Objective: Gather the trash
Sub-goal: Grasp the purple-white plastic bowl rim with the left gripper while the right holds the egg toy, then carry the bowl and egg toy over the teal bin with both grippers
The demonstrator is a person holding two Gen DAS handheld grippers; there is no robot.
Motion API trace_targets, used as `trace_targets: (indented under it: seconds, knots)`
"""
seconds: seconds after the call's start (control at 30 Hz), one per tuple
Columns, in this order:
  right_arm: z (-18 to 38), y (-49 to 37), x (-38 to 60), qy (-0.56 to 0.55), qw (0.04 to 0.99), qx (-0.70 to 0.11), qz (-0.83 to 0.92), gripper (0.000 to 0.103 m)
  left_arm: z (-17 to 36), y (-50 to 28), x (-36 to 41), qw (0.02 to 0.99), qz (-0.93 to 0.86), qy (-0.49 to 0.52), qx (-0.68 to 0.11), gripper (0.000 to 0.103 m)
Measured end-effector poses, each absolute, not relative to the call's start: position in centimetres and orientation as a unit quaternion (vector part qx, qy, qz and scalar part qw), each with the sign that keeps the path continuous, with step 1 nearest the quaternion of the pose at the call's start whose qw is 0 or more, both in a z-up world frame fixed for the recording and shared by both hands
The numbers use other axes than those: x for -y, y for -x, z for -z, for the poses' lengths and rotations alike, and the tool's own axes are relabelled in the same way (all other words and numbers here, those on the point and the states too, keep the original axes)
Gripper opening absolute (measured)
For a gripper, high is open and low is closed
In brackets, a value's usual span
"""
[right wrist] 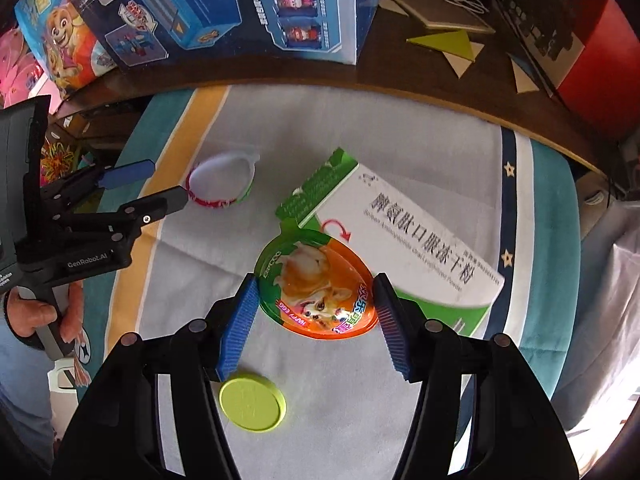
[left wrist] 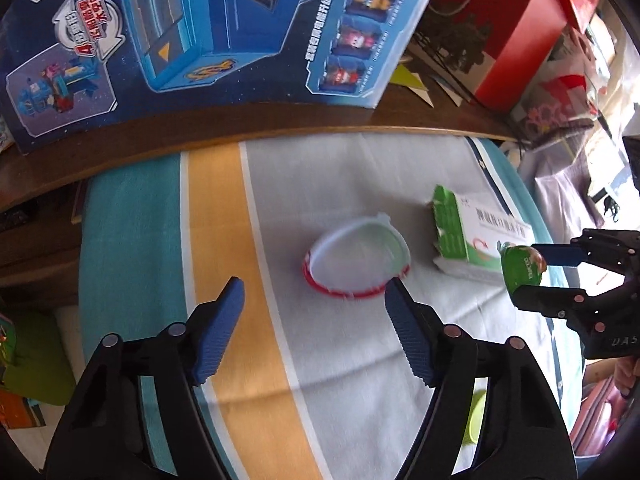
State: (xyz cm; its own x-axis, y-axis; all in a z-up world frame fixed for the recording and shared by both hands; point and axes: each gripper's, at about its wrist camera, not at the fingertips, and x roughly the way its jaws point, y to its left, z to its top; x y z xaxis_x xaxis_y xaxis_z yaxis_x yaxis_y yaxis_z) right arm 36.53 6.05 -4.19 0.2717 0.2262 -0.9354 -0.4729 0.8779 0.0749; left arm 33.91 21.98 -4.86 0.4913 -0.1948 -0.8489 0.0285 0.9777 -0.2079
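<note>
The right gripper (right wrist: 315,312) is clamped on an egg-shaped plastic half (right wrist: 316,286) with a green and orange printed lid, at the centre of the right wrist view; both blue pads touch its rim. In the left wrist view the same egg half (left wrist: 522,268) sits at the right edge. Behind it, touching or just beside it, lies a white and green medicine box (right wrist: 404,240) at a slant, filling the middle right. A lime-green round lid (right wrist: 253,403) lies flat at lower centre, beside the left pad. The left gripper (left wrist: 314,310) is released, jaws wide, in front of an empty egg-shaped shell with a red rim (left wrist: 357,258) at mid-frame. The striped cloth (left wrist: 224,208) is bare at lower left of that view. Along the top, the dark wooden table edge (left wrist: 200,128) carries a tall blue toy box (left wrist: 192,32) and a red box (left wrist: 516,40), walling off that side.
</note>
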Motion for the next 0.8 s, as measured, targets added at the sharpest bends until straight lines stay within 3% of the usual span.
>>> trace_targets:
  seconds: [0.17,0.23,0.3,0.33,0.4,0.43,0.8]
  knots:
    - [4.5,-38.5,-6.9,0.094,0.791,-0.562,-0.223,0.056,6.0,-36.2,-21.3,0.855,0.075,0.075,-0.507,0.071]
    - [4.7,-38.9,-6.8,0.087,0.792,-0.563,-0.222,0.056,6.6,-36.6,-20.7,0.853,0.081,0.066,-0.511,0.064]
    - [4.9,-39.1,-6.4,0.078,0.792,-0.564,-0.22,0.056,7.3,-36.7,-20.1,0.85,0.084,0.058,-0.517,0.046]
    - [4.9,-39.0,-6.2,0.075,0.792,-0.565,-0.219,0.056,7.3,-36.5,-19.8,0.855,0.08,0.048,-0.51,0.043]
    - [5.0,-38.8,-5.8,0.071,0.793,-0.565,-0.217,0.056,7.4,-36.1,-19.3,0.855,0.088,0.05,-0.509,0.018]
    - [5.0,-38.7,-5.6,0.068,0.793,-0.565,-0.217,0.056,7.5,-35.8,-19.0,0.854,0.092,0.053,-0.509,0.011]
    - [4.7,-34.0,-1.3,0.019,0.799,-0.562,-0.215,0.056,5.1,-29.8,-15.2,0.872,0.076,0.036,-0.482,0.006]
